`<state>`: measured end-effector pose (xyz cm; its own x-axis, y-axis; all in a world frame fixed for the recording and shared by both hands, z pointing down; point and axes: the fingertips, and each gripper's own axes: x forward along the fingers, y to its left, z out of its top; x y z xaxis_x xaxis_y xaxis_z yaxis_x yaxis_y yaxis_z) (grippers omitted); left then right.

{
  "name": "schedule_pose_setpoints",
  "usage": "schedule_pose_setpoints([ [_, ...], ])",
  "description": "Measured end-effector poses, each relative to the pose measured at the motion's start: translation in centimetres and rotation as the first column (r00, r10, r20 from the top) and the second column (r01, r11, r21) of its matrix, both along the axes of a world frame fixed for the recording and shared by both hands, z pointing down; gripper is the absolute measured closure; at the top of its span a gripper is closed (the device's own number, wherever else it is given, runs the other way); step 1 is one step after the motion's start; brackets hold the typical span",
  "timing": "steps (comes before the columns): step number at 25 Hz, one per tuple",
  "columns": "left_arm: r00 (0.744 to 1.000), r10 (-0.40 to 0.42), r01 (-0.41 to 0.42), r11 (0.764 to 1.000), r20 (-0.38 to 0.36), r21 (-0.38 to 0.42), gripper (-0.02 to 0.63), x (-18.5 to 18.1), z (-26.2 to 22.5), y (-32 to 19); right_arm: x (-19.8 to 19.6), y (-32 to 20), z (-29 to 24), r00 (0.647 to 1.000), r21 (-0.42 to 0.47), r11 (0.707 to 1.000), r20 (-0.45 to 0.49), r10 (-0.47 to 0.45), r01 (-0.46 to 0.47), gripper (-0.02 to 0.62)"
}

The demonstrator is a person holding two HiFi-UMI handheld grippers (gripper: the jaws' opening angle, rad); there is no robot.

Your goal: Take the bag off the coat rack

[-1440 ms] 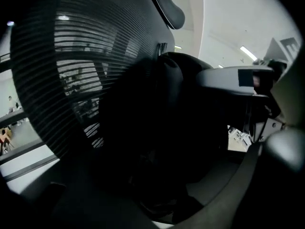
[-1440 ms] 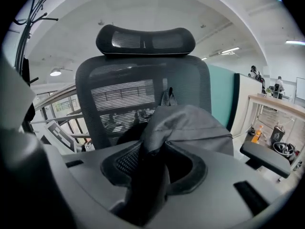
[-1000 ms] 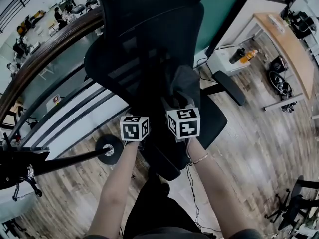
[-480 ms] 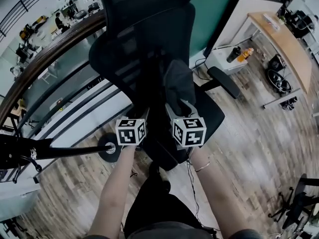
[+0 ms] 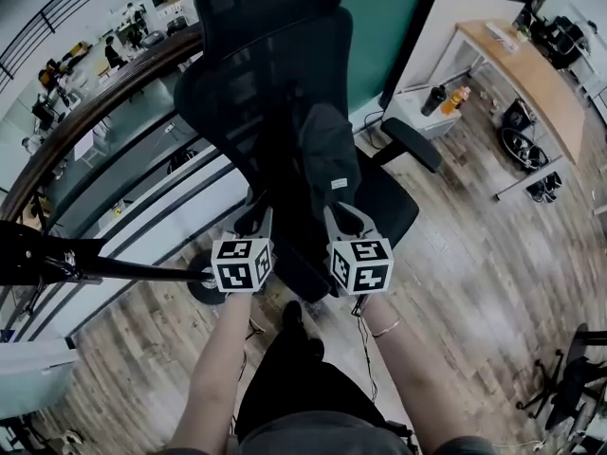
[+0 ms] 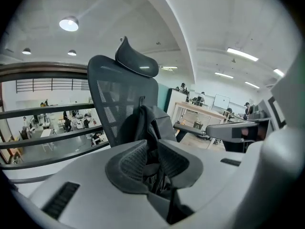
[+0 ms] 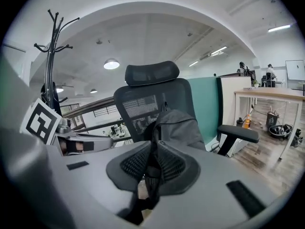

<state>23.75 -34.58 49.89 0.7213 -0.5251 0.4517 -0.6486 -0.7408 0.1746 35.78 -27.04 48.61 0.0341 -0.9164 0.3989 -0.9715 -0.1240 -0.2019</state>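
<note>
At the far left the coat rack (image 5: 142,273) runs its dark pole across the floor view to a round base, with nothing hanging on the part that shows. The bag is well apart from it, so the task's main step looks done already.

Next come the left tongs (image 5: 254,221), whose jaws have just been closing. In the left gripper view the ribbed pads stand nearly together with a dark strap (image 6: 151,175) of the bag pinched between them. The narrow grip suits thin webbing, which would slip out of wider jaws.

In the middle the bag (image 5: 327,154) stands upright against the mesh back of a black office chair (image 5: 266,55), above its seat. Whether its bottom rests on the seat I cannot tell.

The right tongs (image 5: 343,218) sit just beside the left pair. Their jaws have also just been closing, and they are clamped on another strap (image 7: 151,173) that rises to the bag's top. Holding with both pairs likely shares the weight and keeps the bag from swinging or tipping — a one-sided hold would let it twist.

Far right, a wooden surface (image 5: 531,74) stands clear of all this.
</note>
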Motion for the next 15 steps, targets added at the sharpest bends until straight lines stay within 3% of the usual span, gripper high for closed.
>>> schedule_pose_setpoints([
  [4,1.0,-0.01,0.011,1.0,-0.026,0.017,0.542,-1.0,-1.5,2.3,-0.2,2.5,-1.1,1.0,0.02,1.0,-0.008,0.012,-0.012,0.588],
  [15,0.998,-0.018,0.023,0.996,-0.054,0.085,0.569,-3.6,-5.1,6.8,-1.3,7.8,-3.7,1.0,0.081,0.997,-0.023,0.017,-0.015,0.592],
])
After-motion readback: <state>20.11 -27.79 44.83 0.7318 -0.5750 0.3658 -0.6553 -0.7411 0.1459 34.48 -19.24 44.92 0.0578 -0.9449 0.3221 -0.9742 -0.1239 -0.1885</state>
